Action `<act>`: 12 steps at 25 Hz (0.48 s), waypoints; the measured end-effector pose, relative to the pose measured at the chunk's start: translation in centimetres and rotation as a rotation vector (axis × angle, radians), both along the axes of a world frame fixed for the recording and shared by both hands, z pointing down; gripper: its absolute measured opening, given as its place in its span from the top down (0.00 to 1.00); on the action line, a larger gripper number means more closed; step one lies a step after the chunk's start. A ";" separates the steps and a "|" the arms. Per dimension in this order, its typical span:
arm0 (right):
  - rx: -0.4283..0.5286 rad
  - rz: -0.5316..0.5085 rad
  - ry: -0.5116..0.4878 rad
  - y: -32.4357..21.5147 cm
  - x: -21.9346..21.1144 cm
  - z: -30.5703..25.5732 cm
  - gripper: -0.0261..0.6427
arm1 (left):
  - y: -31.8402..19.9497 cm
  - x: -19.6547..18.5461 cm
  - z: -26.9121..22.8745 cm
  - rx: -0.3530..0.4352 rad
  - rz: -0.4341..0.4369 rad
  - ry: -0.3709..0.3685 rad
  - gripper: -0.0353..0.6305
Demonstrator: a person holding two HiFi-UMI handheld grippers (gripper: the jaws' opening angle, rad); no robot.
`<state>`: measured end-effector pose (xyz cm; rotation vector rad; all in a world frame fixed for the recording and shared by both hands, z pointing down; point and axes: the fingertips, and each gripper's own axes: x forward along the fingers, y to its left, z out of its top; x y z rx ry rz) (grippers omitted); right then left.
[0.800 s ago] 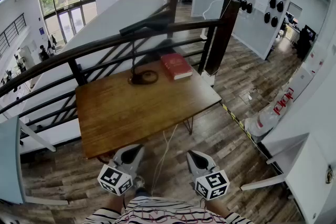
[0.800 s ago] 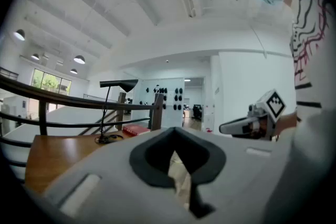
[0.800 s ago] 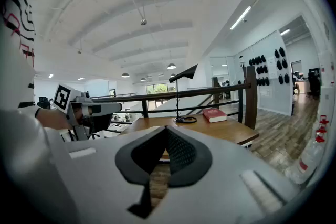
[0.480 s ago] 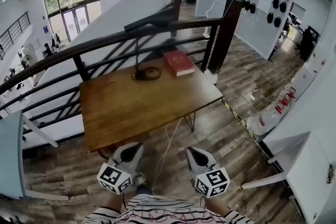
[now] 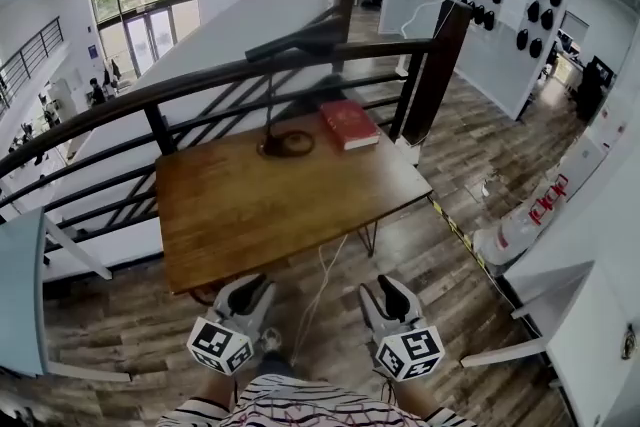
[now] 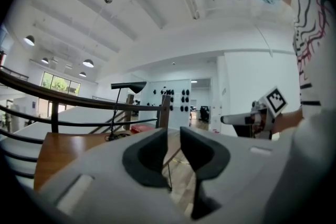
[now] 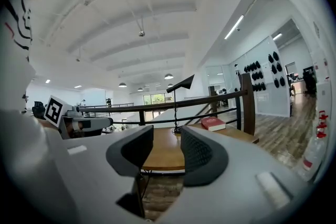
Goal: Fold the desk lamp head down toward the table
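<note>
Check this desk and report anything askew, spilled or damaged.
Nothing is spilled or damaged. The desk lamp stands upright at the far edge of the wooden table, and the red book lies flat beside it. The only untidy thing is a white cable trailing from the table's near edge down to the floor.

Light grey shells on left gripper (image 5: pixel 249 292) and right gripper (image 5: pixel 389 294), dark pads (image 7: pixel 198 157) (ribbed on the right one). White cubes (image 5: pixel 219 345) carry black square markers. Worn: white shirt (image 5: pixel 300 407), black and red wavy stripes.
</note>
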<state>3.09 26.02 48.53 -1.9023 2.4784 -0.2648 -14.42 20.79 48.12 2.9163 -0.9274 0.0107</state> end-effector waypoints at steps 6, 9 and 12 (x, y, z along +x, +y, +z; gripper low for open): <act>0.010 0.020 -0.005 -5.9 -1.2 -1.2 0.69 | -6.5 -0.7 -0.8 0.000 0.030 -0.009 0.83; 0.006 0.036 -0.012 -9.4 -1.9 -1.4 0.68 | -10.1 -1.4 -1.0 -0.008 0.045 -0.009 0.80; 0.000 0.054 -0.021 -12.9 -2.9 -1.5 0.66 | -13.9 -2.6 -1.0 -0.017 0.052 -0.013 0.78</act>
